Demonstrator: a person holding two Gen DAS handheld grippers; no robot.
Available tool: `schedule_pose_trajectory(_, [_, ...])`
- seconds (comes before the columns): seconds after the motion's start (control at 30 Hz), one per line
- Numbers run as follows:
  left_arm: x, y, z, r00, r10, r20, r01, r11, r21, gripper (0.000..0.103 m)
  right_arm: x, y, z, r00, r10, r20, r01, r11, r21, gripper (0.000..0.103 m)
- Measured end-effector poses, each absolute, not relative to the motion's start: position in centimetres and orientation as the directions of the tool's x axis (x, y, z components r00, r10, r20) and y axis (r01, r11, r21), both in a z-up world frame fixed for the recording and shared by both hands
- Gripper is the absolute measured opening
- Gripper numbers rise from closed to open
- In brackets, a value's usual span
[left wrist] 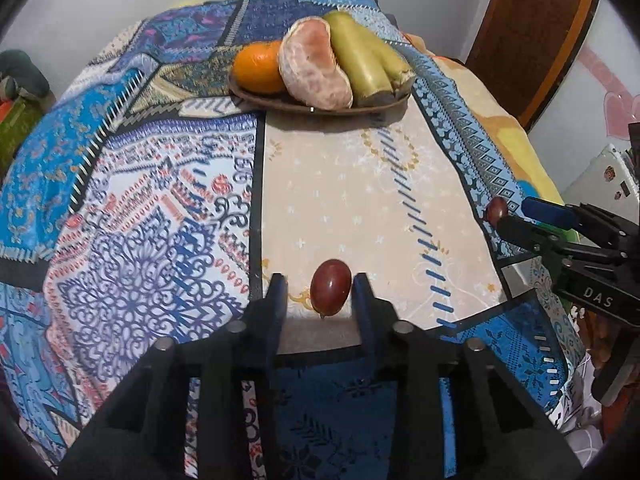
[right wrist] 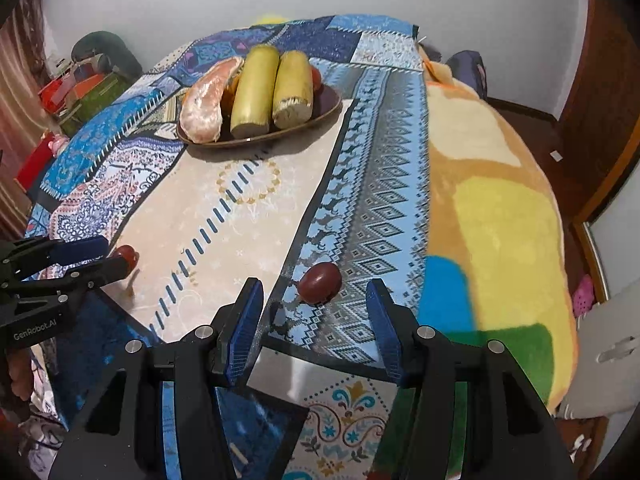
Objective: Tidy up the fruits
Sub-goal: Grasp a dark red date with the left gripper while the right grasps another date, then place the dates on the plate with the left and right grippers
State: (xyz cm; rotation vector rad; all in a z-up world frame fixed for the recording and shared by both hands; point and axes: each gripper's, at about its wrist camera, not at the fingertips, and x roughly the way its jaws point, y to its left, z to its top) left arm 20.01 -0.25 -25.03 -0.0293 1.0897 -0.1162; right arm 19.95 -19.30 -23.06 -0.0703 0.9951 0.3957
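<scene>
A brown oval tray [left wrist: 256, 98] at the far side holds an orange [left wrist: 258, 66], a peeled pomelo piece [left wrist: 316, 68] and two green bananas [left wrist: 368, 60]; the tray also shows in the right wrist view [right wrist: 332, 108]. One dark red fruit [left wrist: 331, 287] lies on the patterned cloth between the tips of my open left gripper [left wrist: 320, 290], touching the right finger. A second dark red fruit [right wrist: 320, 282] lies just ahead of my open right gripper [right wrist: 316, 308]. Both fruits rest on the cloth.
The table is covered by a blue patchwork cloth [left wrist: 132, 208] with a beige panel [left wrist: 352, 200]. A yellow and orange plush blanket [right wrist: 492, 208] hangs over the right side. Clutter [right wrist: 72, 88] sits at the far left, a wooden door [left wrist: 532, 40] at the right.
</scene>
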Motion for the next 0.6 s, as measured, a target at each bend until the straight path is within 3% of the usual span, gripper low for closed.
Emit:
schedule_pose_trajectory(0.07, [19.9,-0.2,-25.1,0.465,-0.117,-0.877,0.081,0.993,-0.089,0.031,20.2,-19.1,-23.5,0.47,0.292,-0.833,-0.357,0.926,0.123,0.05])
schedule_pose_trajectory(0.13, [19.8,-0.3,-25.0,0.467,-0.133,-0.874,0.092,0.991,-0.101,0.022,20.4,-18.9,-23.8,0.464,0.29,-0.837,-0.358,0.926,0.122,0.049])
schedule_pose_trajectory(0.2, [19.8,-0.4,-24.9,0.467,-0.141,-0.873,0.101,0.989,-0.106,0.019,20.6,-18.8,-24.2,0.457,0.29,-0.841,-0.356,0.926,0.125,0.042])
schedule_pose_trajectory(0.47, [19.7,0.0,-24.3,0.493,-0.122,-0.861,0.087,0.992,-0.091,0.019,21.4,-19.2,-24.5,0.456,0.298,-0.839,-0.341,0.929,0.145,0.021])
schedule_pose_trajectory(0.6, [19.8,0.6,-23.4,0.515,-0.119,-0.849,0.078,0.993,-0.093,0.019,21.5,-19.2,-24.3,0.458,0.306,-0.834,-0.345,0.926,0.151,0.019])
